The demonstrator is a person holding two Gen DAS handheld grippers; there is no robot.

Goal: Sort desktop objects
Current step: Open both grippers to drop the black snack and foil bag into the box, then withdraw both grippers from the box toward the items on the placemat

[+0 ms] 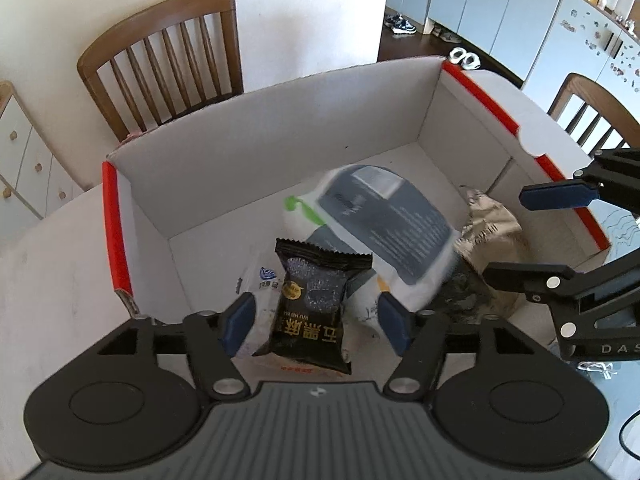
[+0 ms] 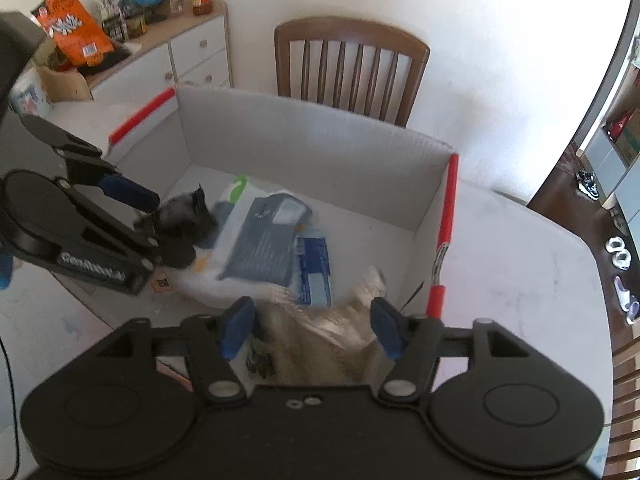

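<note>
A white cardboard box (image 1: 280, 136) with red edge strips stands on the table and holds several packets. My left gripper (image 1: 316, 320) is open over the box's near side, with a black snack packet (image 1: 316, 300) between its fingers but not clamped. A white and grey pouch (image 1: 384, 224) and a silver foil bag (image 1: 492, 224) lie beyond. My right gripper (image 2: 312, 326) is open above the foil bag (image 2: 324, 344); it also shows at the right of the left wrist view (image 1: 532, 236). The grey pouch (image 2: 264, 248) and a blue packet (image 2: 316, 272) lie in the box (image 2: 320, 136).
Wooden chairs (image 1: 168, 60) stand behind the table and at its right (image 1: 592, 112). A white drawer cabinet (image 2: 192, 60) carries an orange bag (image 2: 76, 28), a globe and jars. The white table (image 2: 520, 280) extends to the right of the box.
</note>
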